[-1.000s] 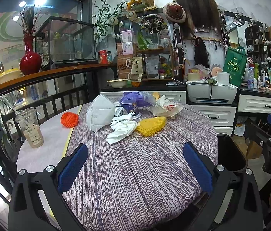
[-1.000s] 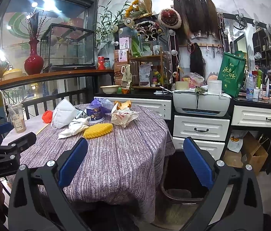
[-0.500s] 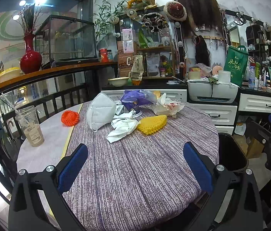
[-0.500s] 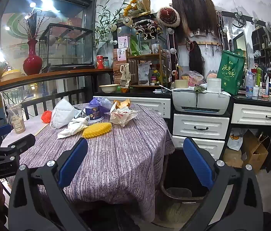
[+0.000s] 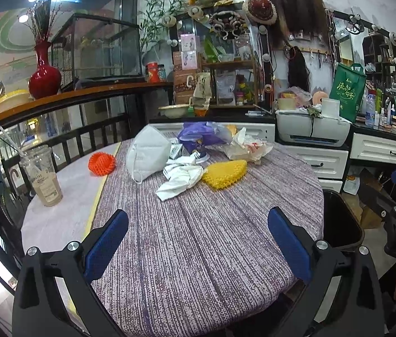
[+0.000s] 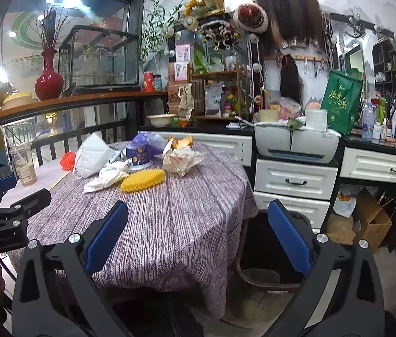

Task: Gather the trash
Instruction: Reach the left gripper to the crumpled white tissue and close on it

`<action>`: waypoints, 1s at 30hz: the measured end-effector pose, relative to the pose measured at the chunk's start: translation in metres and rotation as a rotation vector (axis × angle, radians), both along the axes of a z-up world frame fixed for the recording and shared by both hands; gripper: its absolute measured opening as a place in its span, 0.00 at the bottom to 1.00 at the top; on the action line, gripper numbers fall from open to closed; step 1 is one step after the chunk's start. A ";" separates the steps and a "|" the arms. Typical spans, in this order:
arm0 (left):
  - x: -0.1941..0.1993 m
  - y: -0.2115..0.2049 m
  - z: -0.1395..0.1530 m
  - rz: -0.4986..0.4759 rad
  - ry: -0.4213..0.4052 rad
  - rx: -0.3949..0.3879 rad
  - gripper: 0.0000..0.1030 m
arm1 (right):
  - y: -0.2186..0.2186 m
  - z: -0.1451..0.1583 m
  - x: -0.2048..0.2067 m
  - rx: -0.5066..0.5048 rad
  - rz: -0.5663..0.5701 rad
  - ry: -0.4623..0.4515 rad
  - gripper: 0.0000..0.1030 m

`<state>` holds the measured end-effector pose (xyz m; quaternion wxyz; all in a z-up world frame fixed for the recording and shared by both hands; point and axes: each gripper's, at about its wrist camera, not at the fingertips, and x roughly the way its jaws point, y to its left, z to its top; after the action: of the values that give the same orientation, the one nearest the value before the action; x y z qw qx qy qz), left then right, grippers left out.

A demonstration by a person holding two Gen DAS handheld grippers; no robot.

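Note:
Trash lies at the far side of the round table (image 5: 198, 238): a white face mask (image 5: 147, 153), crumpled white paper (image 5: 179, 178), a yellow foam net (image 5: 224, 172), an orange foam net (image 5: 101, 163), a purple cup under a purple bag (image 5: 198, 140) and a crumpled wrapper (image 5: 247, 147). A plastic drink cup (image 5: 42, 175) stands at the left. My left gripper (image 5: 198, 243) hangs open over the near table edge, empty. In the right wrist view the same yellow foam net (image 6: 143, 179) and face mask (image 6: 92, 156) show. My right gripper (image 6: 198, 237) is open and empty, above a dark bin (image 6: 268, 252) beside the table.
White drawer cabinets (image 6: 296, 179) with a printer (image 6: 296, 143) stand behind the bin. A railing with a wooden shelf and red vase (image 5: 43, 75) curves along the left. Cardboard boxes (image 6: 369, 219) sit on the floor at right. The other gripper (image 6: 4, 219) shows at the left edge.
Both views have shifted slightly; the table and trash sit a little higher and nearer in frame. Nothing was grasped or moved on the table.

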<state>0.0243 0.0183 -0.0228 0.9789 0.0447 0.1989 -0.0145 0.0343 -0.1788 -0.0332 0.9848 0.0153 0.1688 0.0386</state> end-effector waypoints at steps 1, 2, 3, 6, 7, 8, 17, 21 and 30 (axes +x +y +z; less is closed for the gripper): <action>0.003 0.000 -0.002 0.002 0.017 0.004 0.95 | 0.001 -0.002 0.003 0.000 0.009 0.016 0.95; 0.005 0.001 -0.004 0.003 0.030 0.008 0.95 | 0.003 -0.004 0.007 -0.004 0.024 0.038 0.95; 0.008 0.002 -0.006 -0.001 0.042 0.012 0.95 | 0.005 -0.005 0.011 -0.012 0.039 0.058 0.95; 0.022 0.009 -0.009 -0.022 0.107 0.001 0.95 | 0.012 -0.008 0.030 -0.040 0.106 0.127 0.95; 0.026 0.011 -0.010 -0.026 0.129 -0.012 0.95 | 0.014 -0.010 0.037 -0.048 0.119 0.147 0.95; 0.032 0.015 -0.011 -0.030 0.154 -0.027 0.95 | 0.016 -0.011 0.046 -0.056 0.125 0.168 0.95; 0.106 0.034 -0.016 -0.058 0.349 0.020 0.95 | 0.032 -0.018 0.131 0.013 0.252 0.372 0.95; 0.145 0.037 -0.010 -0.073 0.387 0.042 0.95 | 0.036 -0.012 0.138 -0.015 0.244 0.334 0.95; 0.217 0.030 -0.034 -0.040 0.548 0.084 0.76 | 0.024 -0.012 0.147 -0.039 0.219 0.347 0.95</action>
<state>0.2416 0.0480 -0.0567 0.8853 0.0837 0.4560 -0.0372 0.1816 -0.1544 -0.0450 0.9309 -0.0158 0.3374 0.1388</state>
